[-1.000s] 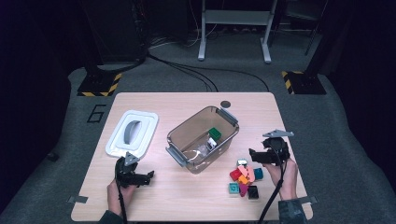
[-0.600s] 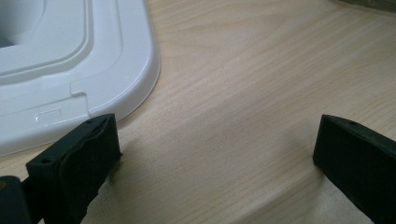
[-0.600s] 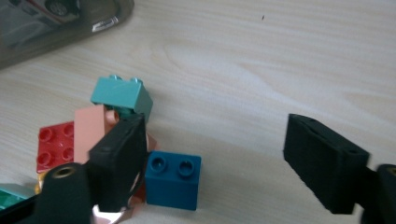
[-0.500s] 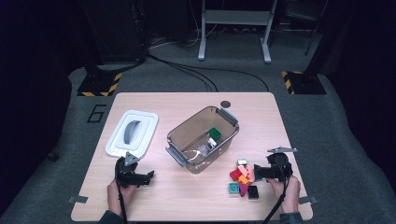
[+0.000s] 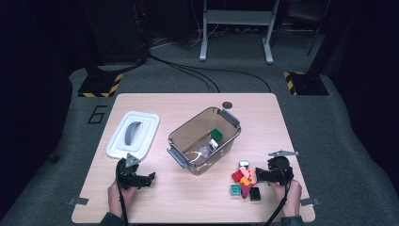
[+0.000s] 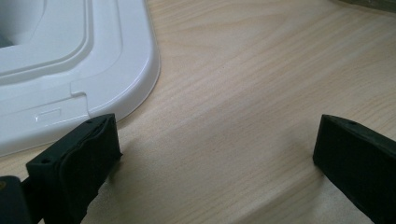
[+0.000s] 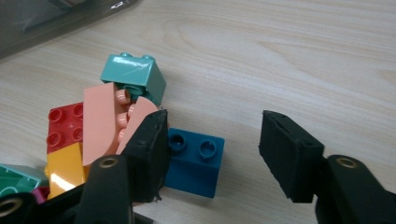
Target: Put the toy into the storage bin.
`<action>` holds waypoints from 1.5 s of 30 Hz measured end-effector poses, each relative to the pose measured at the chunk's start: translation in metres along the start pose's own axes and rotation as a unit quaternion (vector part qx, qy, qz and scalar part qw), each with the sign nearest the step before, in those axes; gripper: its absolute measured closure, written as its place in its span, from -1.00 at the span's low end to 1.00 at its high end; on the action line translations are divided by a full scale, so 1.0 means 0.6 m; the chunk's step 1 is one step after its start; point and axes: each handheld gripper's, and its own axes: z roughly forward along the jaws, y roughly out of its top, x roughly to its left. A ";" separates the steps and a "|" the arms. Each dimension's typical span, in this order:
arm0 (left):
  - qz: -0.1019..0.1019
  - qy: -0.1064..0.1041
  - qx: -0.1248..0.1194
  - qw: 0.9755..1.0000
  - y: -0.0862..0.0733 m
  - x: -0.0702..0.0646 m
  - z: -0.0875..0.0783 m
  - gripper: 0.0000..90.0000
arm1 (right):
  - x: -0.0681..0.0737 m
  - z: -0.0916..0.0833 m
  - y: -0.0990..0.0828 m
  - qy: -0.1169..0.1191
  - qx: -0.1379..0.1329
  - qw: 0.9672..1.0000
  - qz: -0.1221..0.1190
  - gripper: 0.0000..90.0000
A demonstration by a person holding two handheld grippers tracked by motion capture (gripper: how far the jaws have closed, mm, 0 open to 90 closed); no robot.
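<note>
Now lower, right tool (image 7: 212, 154), jaws just closing, around blue brick (image 7: 196, 161).

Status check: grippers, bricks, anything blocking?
Right gripper low at brick pile, jaws just closing, dark blue brick between, not yet pinched. Left gripper open, idle beside white lid. Pink brick crowds left jaw.

Glossy plastic bricks (image 7: 135, 79); matt wood-grain table (image 7: 289, 51); lid (image 6: 70, 70) probably plastic.
</note>
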 end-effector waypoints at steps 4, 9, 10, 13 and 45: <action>0.000 0.000 0.000 1.000 0.000 0.000 0.000 -0.99 | -0.010 -0.002 0.002 -0.010 0.001 1.000 0.004 -0.01; 0.000 0.000 0.000 1.000 0.000 0.000 0.000 -0.99 | -0.017 -0.005 0.003 -0.013 -0.006 1.000 0.019 -0.08; 0.000 0.000 0.000 1.000 0.000 0.000 0.000 -0.99 | -0.015 -0.007 0.003 -0.014 -0.008 1.000 0.025 -0.11; 0.000 0.000 0.000 1.000 0.000 0.000 0.000 -0.99 | -0.007 -0.005 0.000 -0.015 -0.009 1.000 0.026 -0.19; 0.002 0.000 0.000 1.000 0.000 0.000 0.000 -0.99 | -0.018 0.005 -0.005 -0.046 0.007 0.998 0.034 0.30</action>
